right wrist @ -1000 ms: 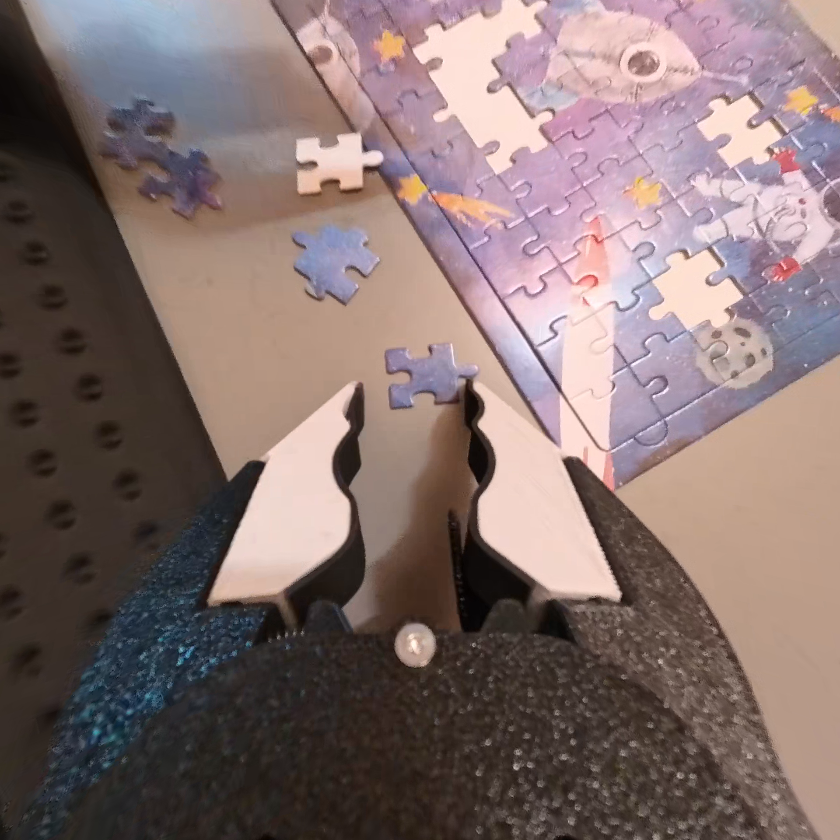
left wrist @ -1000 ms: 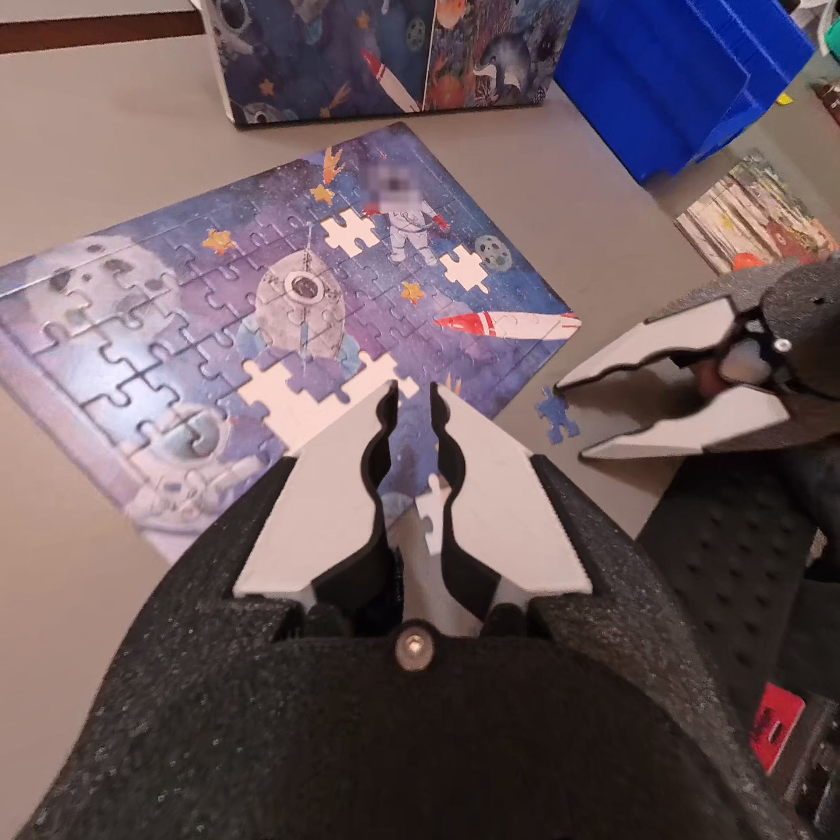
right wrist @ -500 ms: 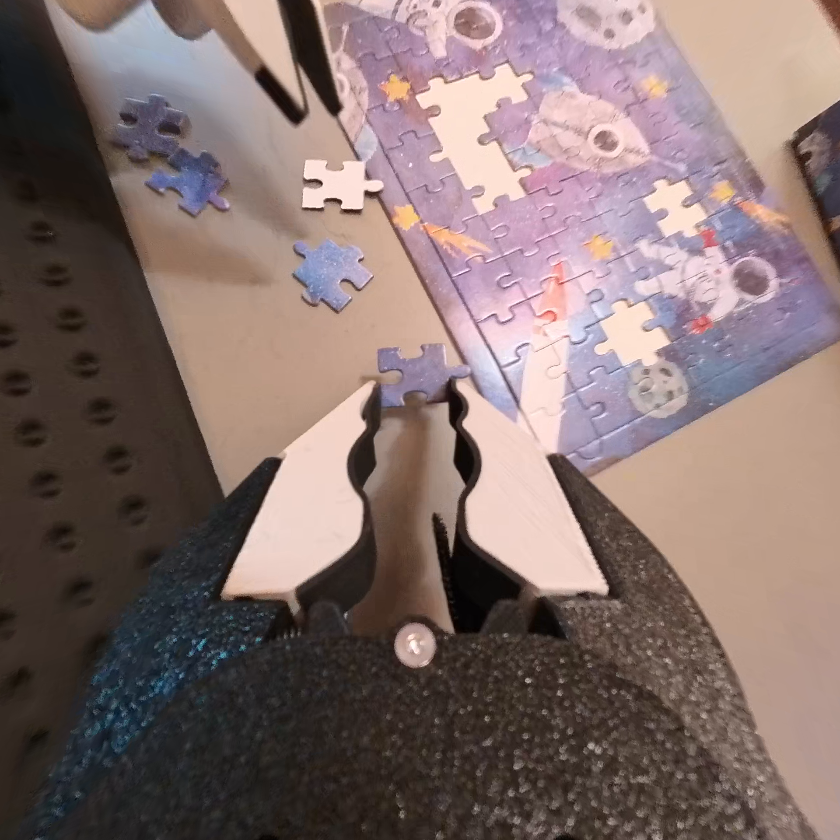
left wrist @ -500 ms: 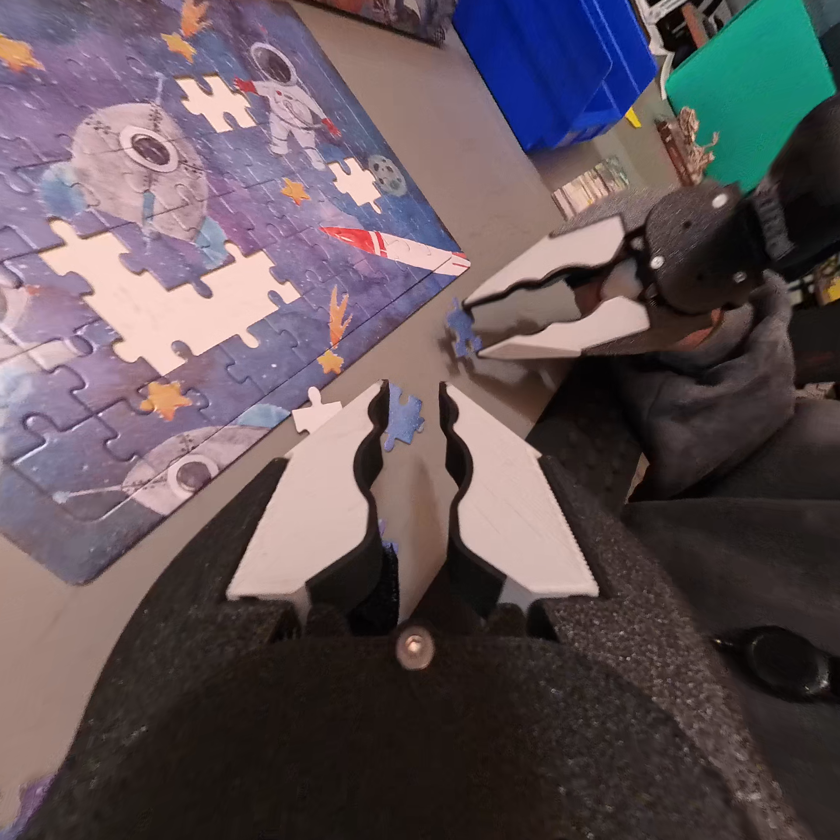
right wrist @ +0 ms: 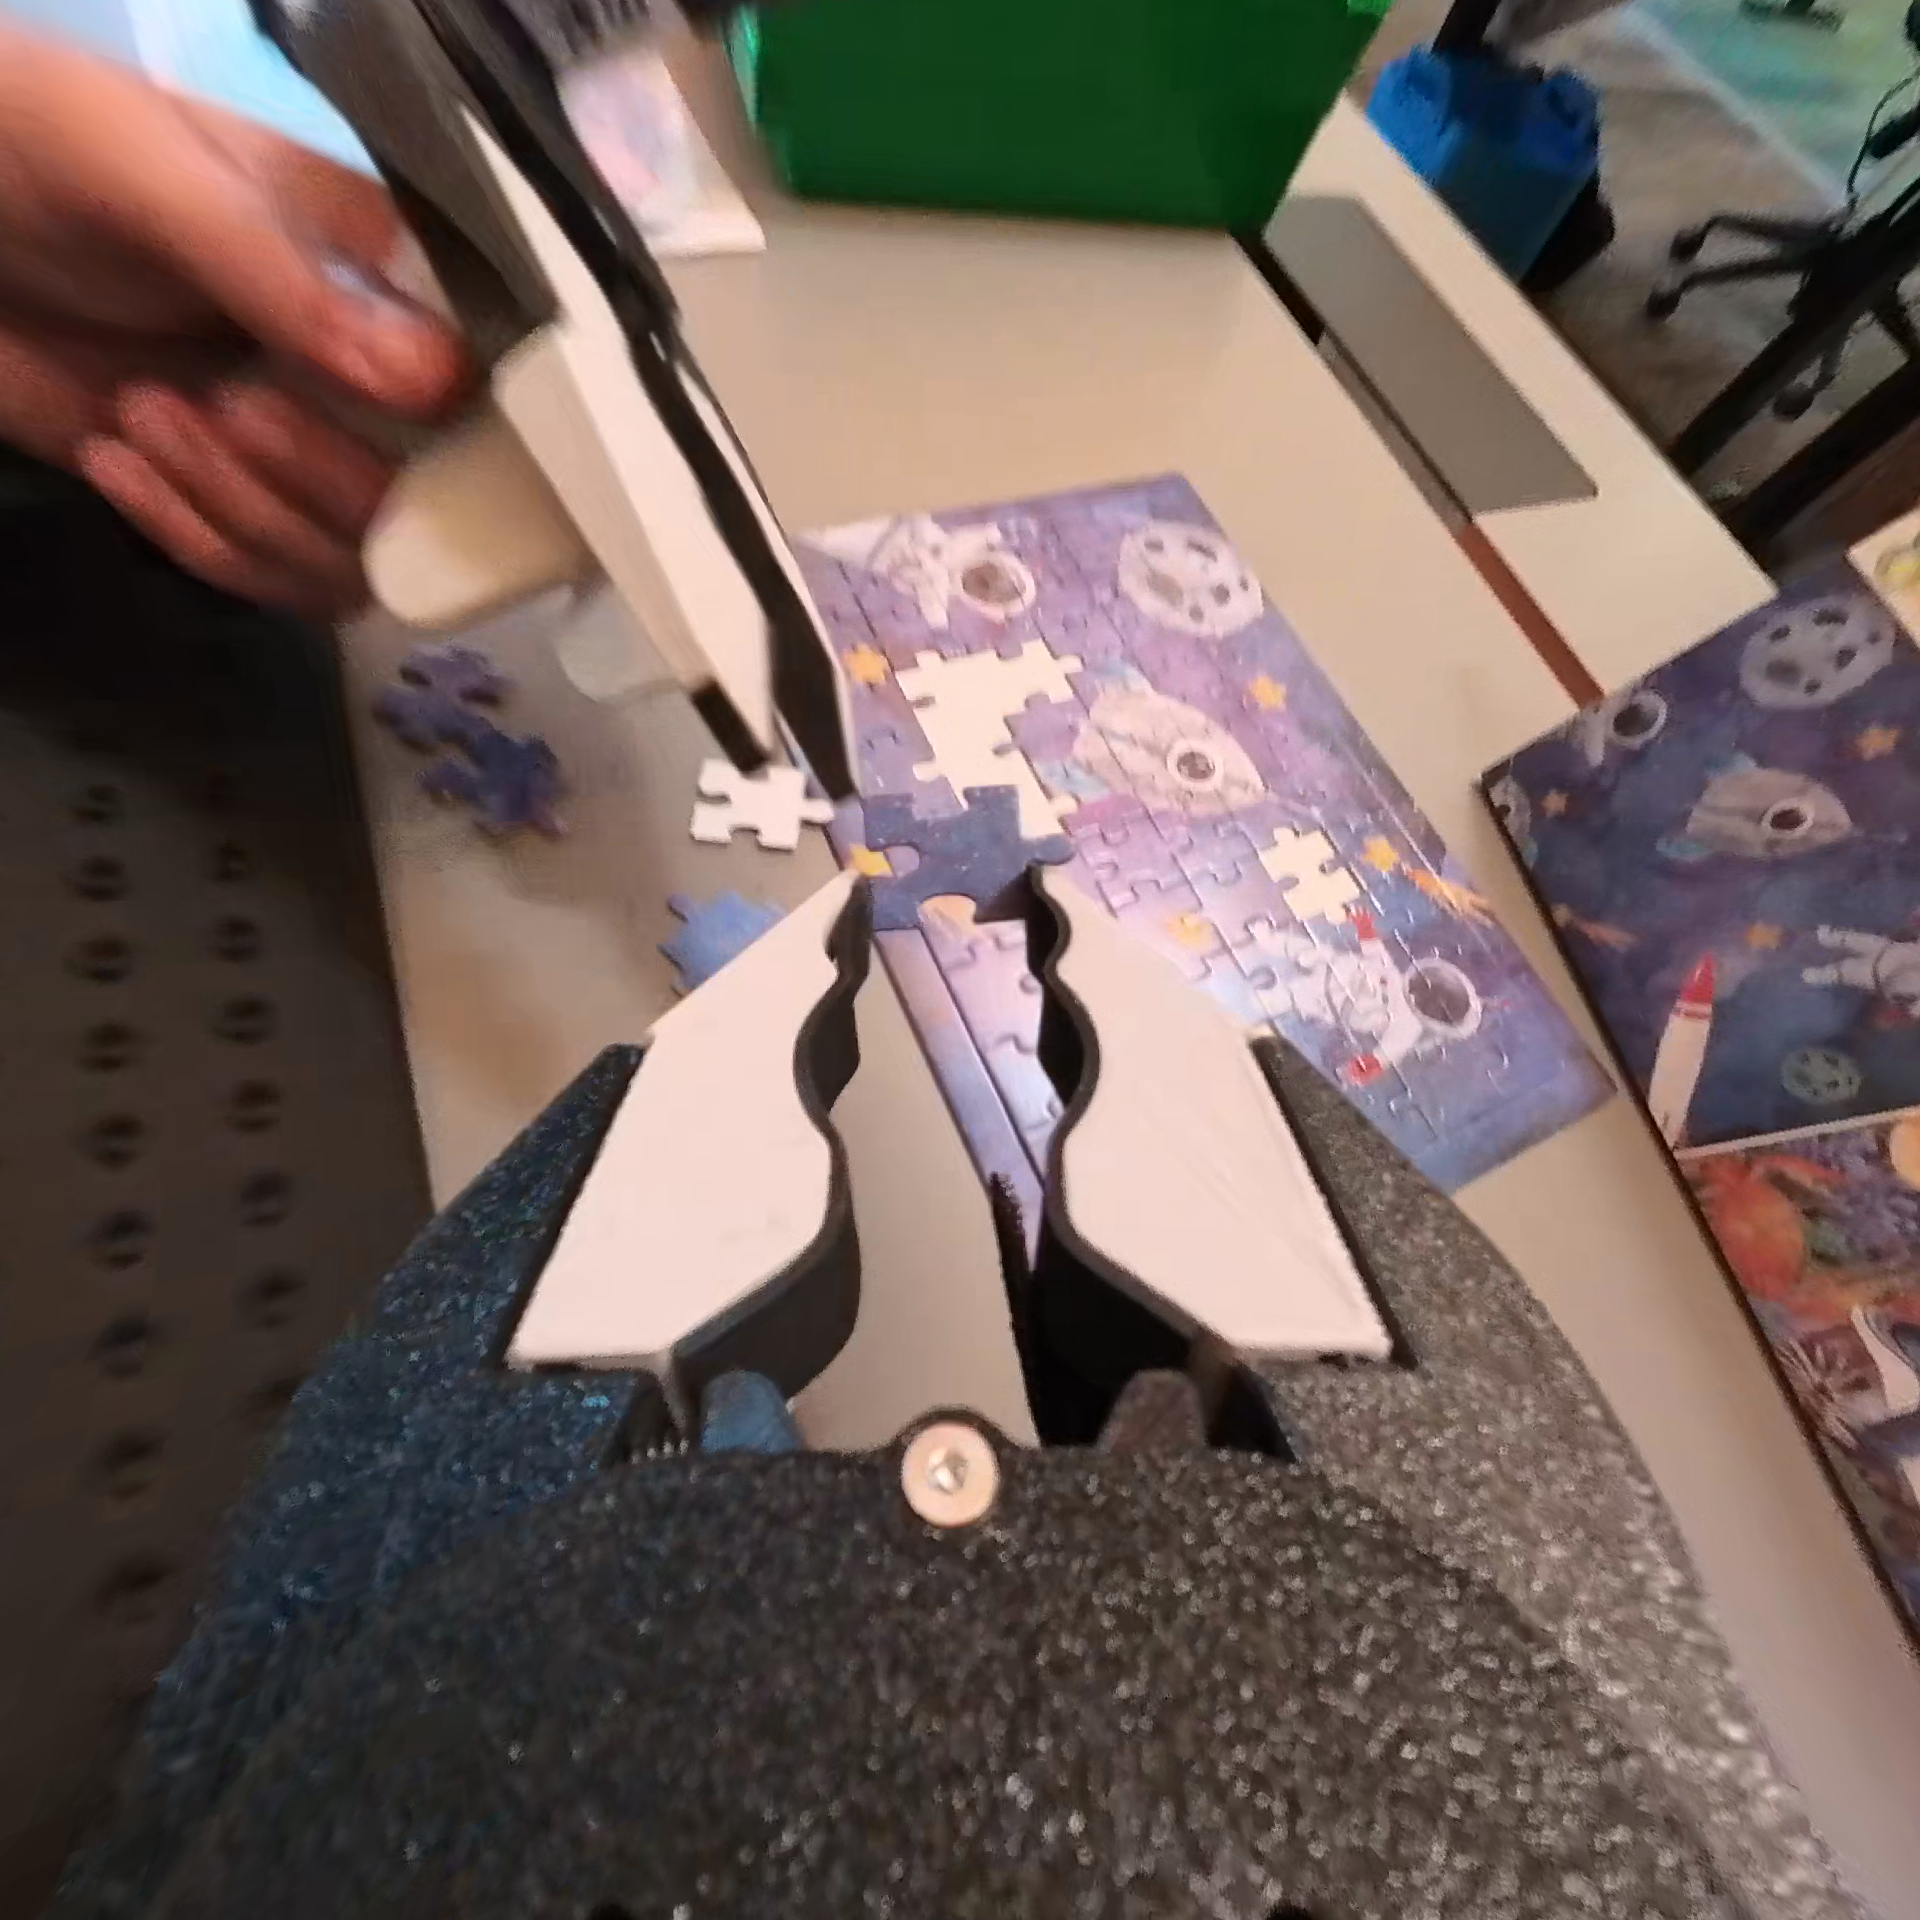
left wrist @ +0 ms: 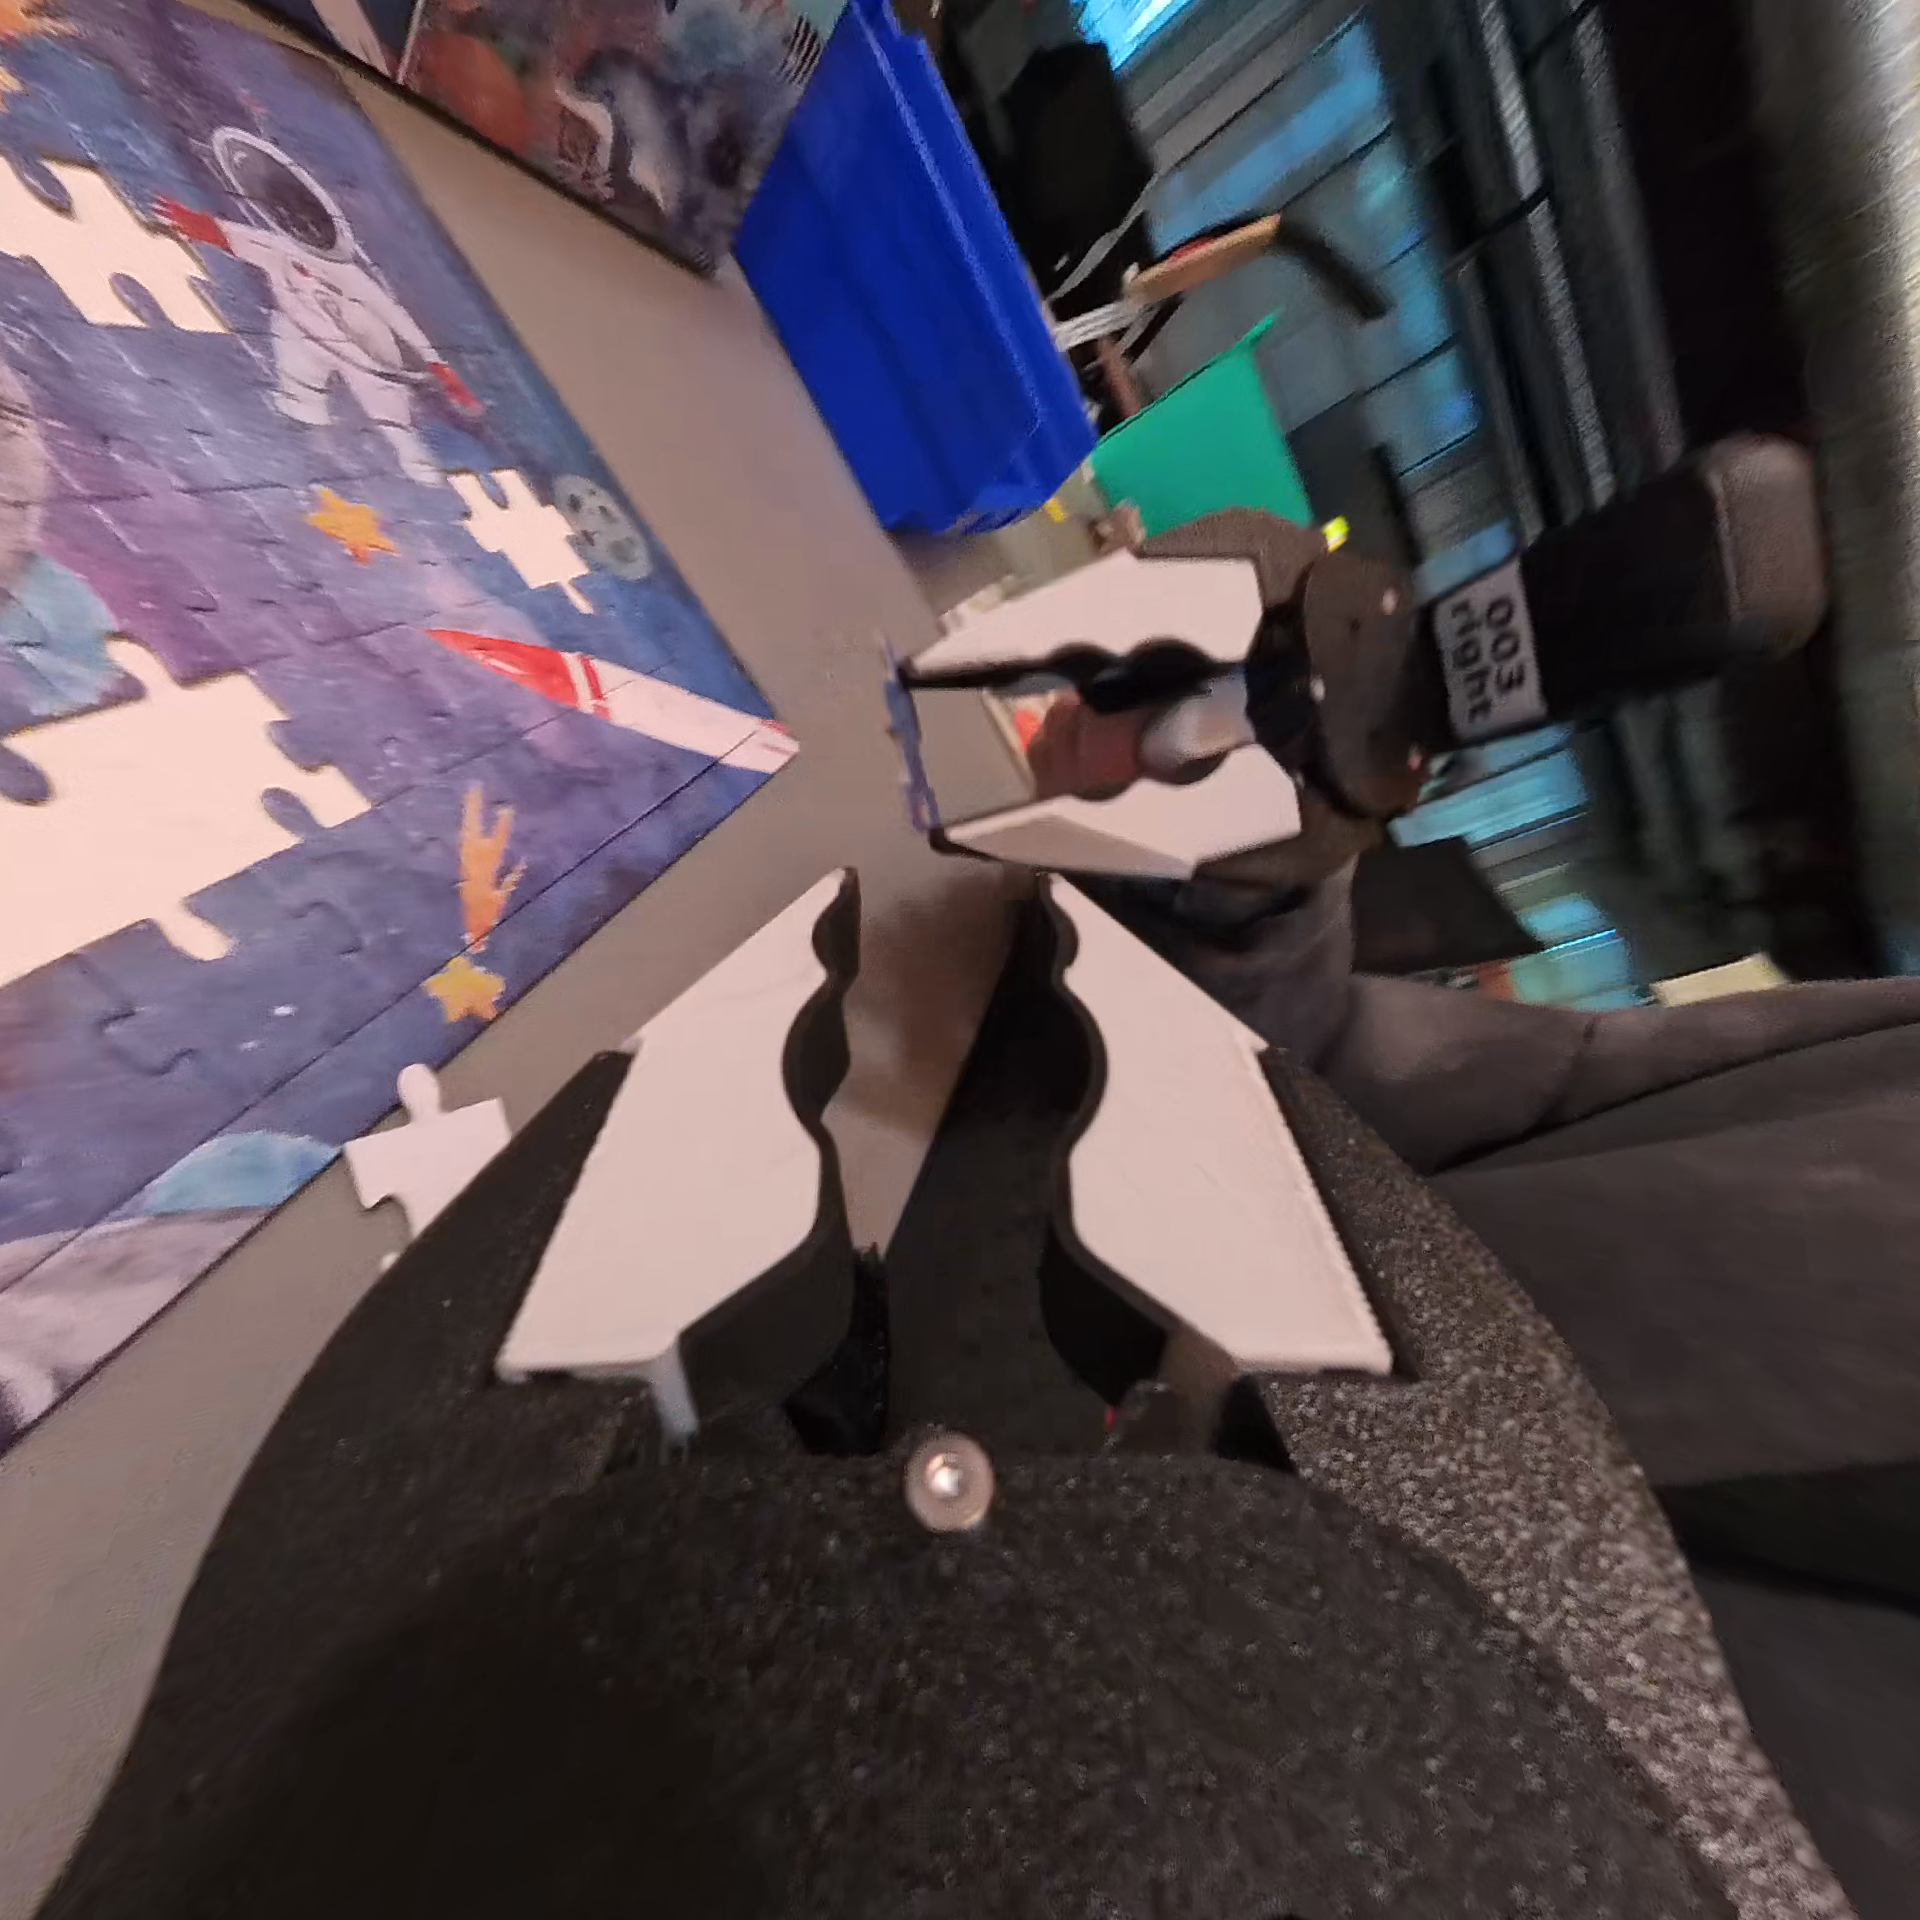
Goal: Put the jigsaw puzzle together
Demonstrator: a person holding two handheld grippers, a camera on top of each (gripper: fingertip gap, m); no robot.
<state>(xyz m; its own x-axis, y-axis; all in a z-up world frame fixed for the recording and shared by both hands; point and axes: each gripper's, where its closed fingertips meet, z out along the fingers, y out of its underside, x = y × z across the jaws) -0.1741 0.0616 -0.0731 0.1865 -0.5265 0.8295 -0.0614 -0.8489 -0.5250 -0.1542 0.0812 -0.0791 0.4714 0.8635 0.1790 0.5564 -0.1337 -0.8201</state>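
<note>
Above the near edge of the space-themed jigsaw puzzle point(right wrist: 1195, 831), the right gripper point(right wrist: 951, 883) has a dark blue puzzle piece point(right wrist: 961, 847) pinched edge-on between its fingertips and lifted clear of the grey table point(right wrist: 1039, 364). From the left wrist view the same piece point(left wrist: 906, 743) shows only as a thin blue sliver across the tips, so the jaws are closed to just the piece's width.

The left gripper point(left wrist: 945, 894) stands partly open with nothing between its fingers, low over the table by a white, face-down piece point(left wrist: 426, 1148) lying just beside the puzzle's border. A bare hand point(right wrist: 197, 343) holds it.

The puzzle is mostly assembled; a large white gap point(right wrist: 982, 717) and at least one smaller gap point(right wrist: 1304, 873) remain. More loose blue pieces point(right wrist: 468, 738) lie on the table near a dark perforated mat point(right wrist: 177, 1039). The picture box point(right wrist: 1745, 831) sits off to the right.

I'd judge this the carry stage: piece picked, not yet placed. Next it needs turning flat, matching its tabs to the right gap, and lowering squarely before release. Which hole it belongs to I cannot tell from here.
</note>
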